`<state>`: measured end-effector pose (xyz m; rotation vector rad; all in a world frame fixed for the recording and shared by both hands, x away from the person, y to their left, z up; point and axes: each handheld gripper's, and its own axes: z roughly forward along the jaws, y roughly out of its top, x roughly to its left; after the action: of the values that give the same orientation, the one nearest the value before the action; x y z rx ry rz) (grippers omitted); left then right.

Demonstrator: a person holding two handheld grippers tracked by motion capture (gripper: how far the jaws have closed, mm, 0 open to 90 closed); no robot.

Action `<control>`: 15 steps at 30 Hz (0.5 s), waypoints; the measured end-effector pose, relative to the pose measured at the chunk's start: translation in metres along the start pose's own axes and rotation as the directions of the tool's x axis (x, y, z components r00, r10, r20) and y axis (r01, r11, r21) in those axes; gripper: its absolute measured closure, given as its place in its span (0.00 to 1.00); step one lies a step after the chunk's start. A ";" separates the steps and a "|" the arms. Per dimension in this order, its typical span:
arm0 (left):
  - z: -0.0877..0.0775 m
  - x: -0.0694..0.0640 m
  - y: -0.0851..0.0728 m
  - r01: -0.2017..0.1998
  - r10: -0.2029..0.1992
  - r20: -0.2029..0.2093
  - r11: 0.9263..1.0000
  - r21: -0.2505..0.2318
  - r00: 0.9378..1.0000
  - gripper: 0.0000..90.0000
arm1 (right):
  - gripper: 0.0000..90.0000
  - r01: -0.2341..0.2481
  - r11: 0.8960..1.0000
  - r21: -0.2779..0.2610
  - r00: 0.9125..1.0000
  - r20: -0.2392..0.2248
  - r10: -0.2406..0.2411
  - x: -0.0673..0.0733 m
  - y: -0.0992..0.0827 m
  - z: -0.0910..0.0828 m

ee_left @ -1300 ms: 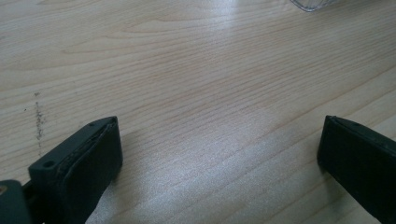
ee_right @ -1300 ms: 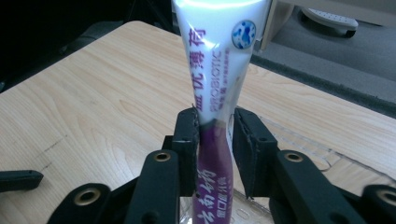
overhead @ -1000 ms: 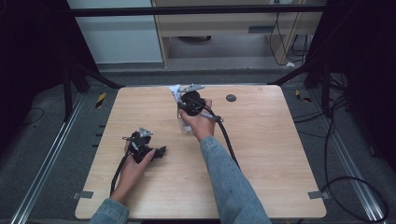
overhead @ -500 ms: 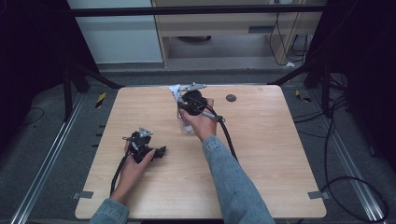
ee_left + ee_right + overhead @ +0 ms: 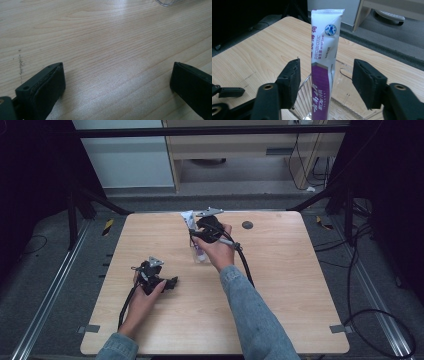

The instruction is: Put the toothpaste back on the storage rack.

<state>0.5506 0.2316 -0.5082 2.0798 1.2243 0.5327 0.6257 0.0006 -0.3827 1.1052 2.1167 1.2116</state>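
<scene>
Between the jaws of the right gripper (image 5: 325, 82) we see a tall white and purple sachet (image 5: 324, 62) standing upright, with a clear gap on either side of it; the jaws have just been opening and are released, neither pad touching the packet. The sachet's lower end sits inside a clear plastic cup (image 5: 342, 110), whose ribbed wall and rim show just below and behind the jaws, so the packet leans there without being held. In the high view we find the same sachet (image 5: 189, 220) and cup (image 5: 199, 256) toward twelve o'clock on the wooden surface (image 5: 280, 285), a little left of its middle line, with the right gripper (image 5: 201, 234) right beside them and the right hand (image 5: 220, 251) wrapped around its body, the denim sleeve running back toward six o'clock. The left gripper (image 5: 117, 85) has its jaws spread wide over bare wood, released and gripping nothing; only a corner of the clear cup (image 5: 166, 2) peeks in at one o'clock of its view. In the high view that left gripper (image 5: 172, 282) rests low on the surface at about eight o'clock, well apart from the cup. A small dark round disc (image 5: 247, 225) lies on the surface at about one o'clock, near the far edge.
</scene>
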 end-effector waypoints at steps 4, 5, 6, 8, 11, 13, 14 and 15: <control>0.000 0.000 0.000 0.002 -0.002 0.000 1.000 -0.002 1.000 0.00 | 0.35 -0.010 1.000 0.001 1.000 -0.012 0.010 -0.003 -0.001 -0.005; 0.000 0.000 0.000 0.002 -0.002 0.000 1.000 -0.002 1.000 0.00 | 0.34 -0.022 1.000 0.002 1.000 -0.022 0.022 -0.003 -0.001 -0.005; 0.000 0.000 0.000 0.000 0.000 0.000 1.000 0.000 1.000 0.00 | 0.32 -0.032 0.999 0.004 0.999 -0.028 0.033 -0.003 -0.002 -0.006; 0.000 0.000 0.000 0.001 -0.001 0.000 1.000 -0.001 1.000 0.00 | 0.30 -0.023 1.000 0.010 0.999 -0.026 0.024 -0.003 -0.003 -0.008; 0.000 0.000 0.000 0.003 -0.003 0.000 1.000 -0.002 1.000 0.00 | 0.24 -0.022 1.000 0.022 0.999 -0.025 0.022 -0.005 -0.003 -0.009; 0.000 0.000 0.000 0.002 -0.002 0.000 1.000 -0.002 1.000 0.00 | 0.17 -0.007 0.998 0.062 1.000 -0.016 0.008 -0.007 -0.004 -0.011; 0.000 0.000 0.000 0.001 -0.001 0.000 1.000 -0.001 1.000 0.00 | 0.16 0.003 0.998 0.063 1.000 -0.015 -0.002 -0.007 -0.005 -0.012; 0.000 0.000 0.000 0.003 -0.003 0.000 1.000 -0.003 1.000 0.00 | 0.14 0.002 0.998 0.067 1.000 -0.017 -0.001 -0.008 -0.006 -0.014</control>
<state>0.5506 0.2314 -0.5083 2.0757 1.2259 0.5332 0.6176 -0.0143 -0.3806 1.1255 2.1852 1.1610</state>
